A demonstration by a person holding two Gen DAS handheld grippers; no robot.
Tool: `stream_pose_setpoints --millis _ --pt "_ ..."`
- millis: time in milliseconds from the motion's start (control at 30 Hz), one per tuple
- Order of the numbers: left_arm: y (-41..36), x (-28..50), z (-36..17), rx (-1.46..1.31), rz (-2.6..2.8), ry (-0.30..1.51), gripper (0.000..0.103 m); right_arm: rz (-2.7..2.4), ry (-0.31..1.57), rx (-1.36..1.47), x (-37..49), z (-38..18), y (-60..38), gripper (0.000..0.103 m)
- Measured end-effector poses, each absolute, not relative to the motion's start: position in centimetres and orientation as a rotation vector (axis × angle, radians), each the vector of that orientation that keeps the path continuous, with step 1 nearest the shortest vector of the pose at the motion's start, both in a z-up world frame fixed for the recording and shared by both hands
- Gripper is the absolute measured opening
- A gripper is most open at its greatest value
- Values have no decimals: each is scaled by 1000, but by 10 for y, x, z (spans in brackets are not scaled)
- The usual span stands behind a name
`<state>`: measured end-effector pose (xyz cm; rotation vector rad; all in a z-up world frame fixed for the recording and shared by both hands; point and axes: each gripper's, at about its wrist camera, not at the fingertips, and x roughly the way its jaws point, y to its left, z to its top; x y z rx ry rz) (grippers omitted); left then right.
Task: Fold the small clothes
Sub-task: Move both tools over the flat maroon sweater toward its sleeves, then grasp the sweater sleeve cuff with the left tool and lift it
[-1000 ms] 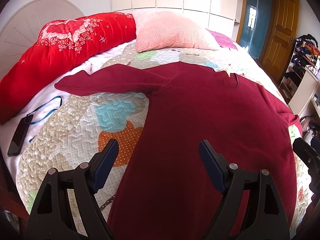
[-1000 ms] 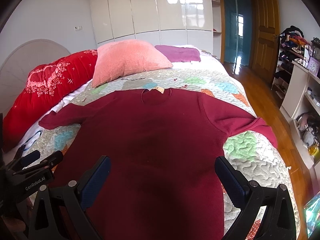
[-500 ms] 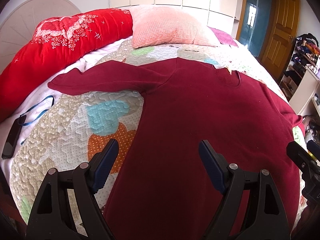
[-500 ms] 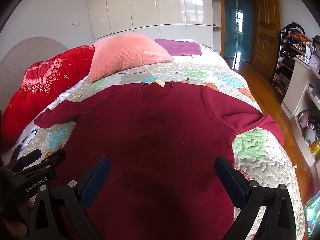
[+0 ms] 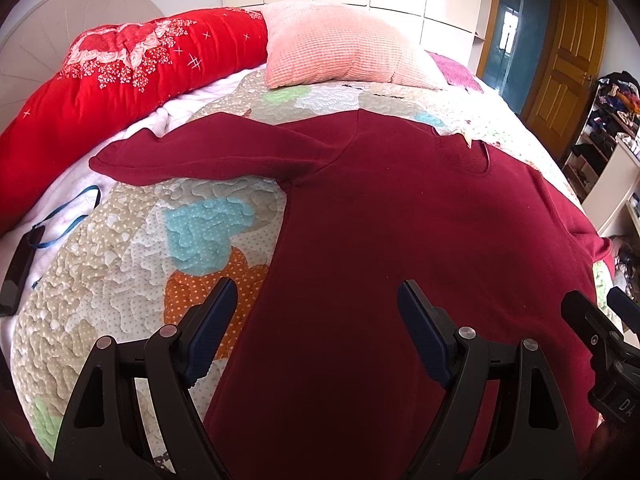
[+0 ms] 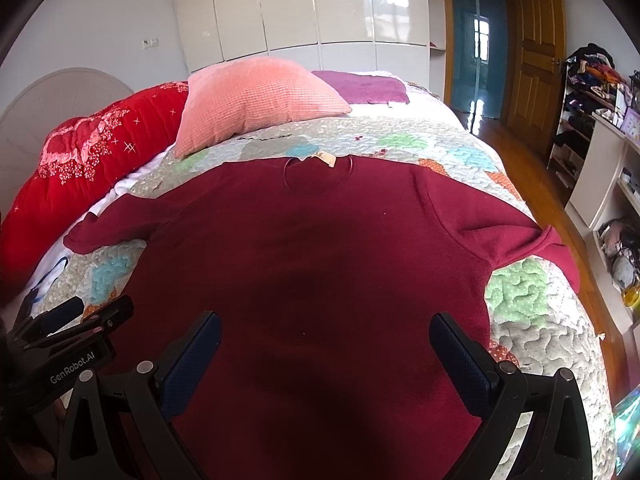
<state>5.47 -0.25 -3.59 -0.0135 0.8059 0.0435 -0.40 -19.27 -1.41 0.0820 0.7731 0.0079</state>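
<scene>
A dark red long-sleeved sweater (image 5: 400, 240) lies flat on the patchwork quilt (image 5: 120, 264), collar at the far end, both sleeves spread out. It also shows in the right wrist view (image 6: 320, 248). My left gripper (image 5: 316, 320) is open and empty, hovering above the sweater's left side edge near the hem. My right gripper (image 6: 324, 344) is open and empty above the lower middle of the sweater. The left sleeve (image 5: 200, 152) points left; the right sleeve (image 6: 532, 240) drapes toward the bed's right edge.
A pink pillow (image 6: 256, 100), a red floral duvet (image 5: 120, 72) and a purple cloth (image 6: 360, 86) lie at the bed's head. A black phone with a blue strap (image 5: 20, 264) lies at the left edge. Shelves (image 6: 600, 160) and wooden floor (image 6: 520, 152) are to the right.
Both grippers have moved forward and lower over the sweater. Their jaws stay open. The sweater has not moved.
</scene>
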Motion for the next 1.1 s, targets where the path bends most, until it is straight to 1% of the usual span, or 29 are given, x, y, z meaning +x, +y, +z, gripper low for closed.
stream_pose_setpoints --millis 333,567,1100 --pt "2 64 -41 -40 48 826 82 31 787 85 11 -21 -178 103" --pt "8 69 -44 -60 57 872 82 45 798 77 20 -26 -167 103" --pt "35 82 -43 -108 99 876 82 56 822 65 39 -41 -151 103"
